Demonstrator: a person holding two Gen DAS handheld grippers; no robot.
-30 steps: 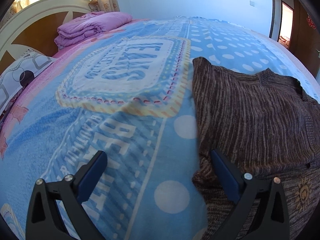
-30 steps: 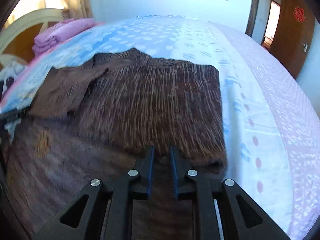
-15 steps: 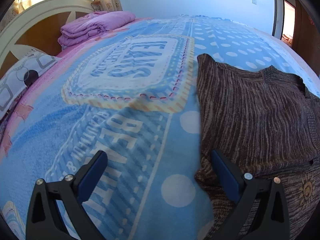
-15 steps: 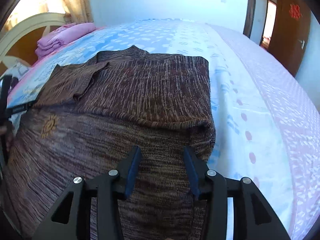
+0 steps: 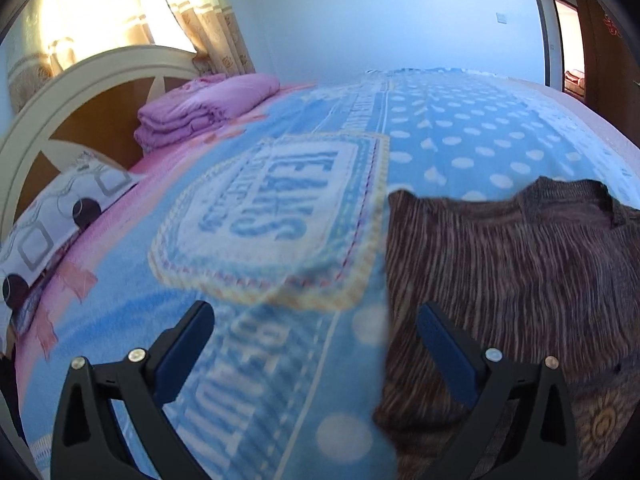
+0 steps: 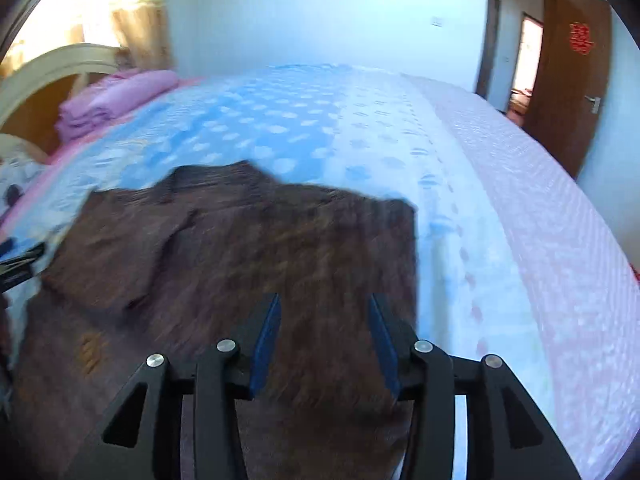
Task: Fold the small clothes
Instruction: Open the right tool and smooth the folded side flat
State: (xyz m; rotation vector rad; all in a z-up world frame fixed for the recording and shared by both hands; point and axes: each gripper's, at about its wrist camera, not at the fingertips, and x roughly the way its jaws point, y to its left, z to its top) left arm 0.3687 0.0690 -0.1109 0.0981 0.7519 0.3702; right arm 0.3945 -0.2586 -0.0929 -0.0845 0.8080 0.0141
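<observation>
Brown striped knit sweater (image 6: 248, 264) lies on the bed (image 6: 500, 216), filling lower centre and left of the right wrist view, lower right of the left wrist view. Sleeves appear folded in over the body, side edges roughly straight, so the sides look done; judging by the length still showing, the bottom-to-top fold is left. Right hand-held gripper (image 6: 324, 344) at bottom centre, jaws partly apart, nothing pinched, sweater just beyond the blue pads. Left hand-held gripper (image 5: 316, 344) at bottom, jaws wide apart, empty, straddling the sweater's left edge and blue blanket (image 5: 280, 208). Both views blurred.
</observation>
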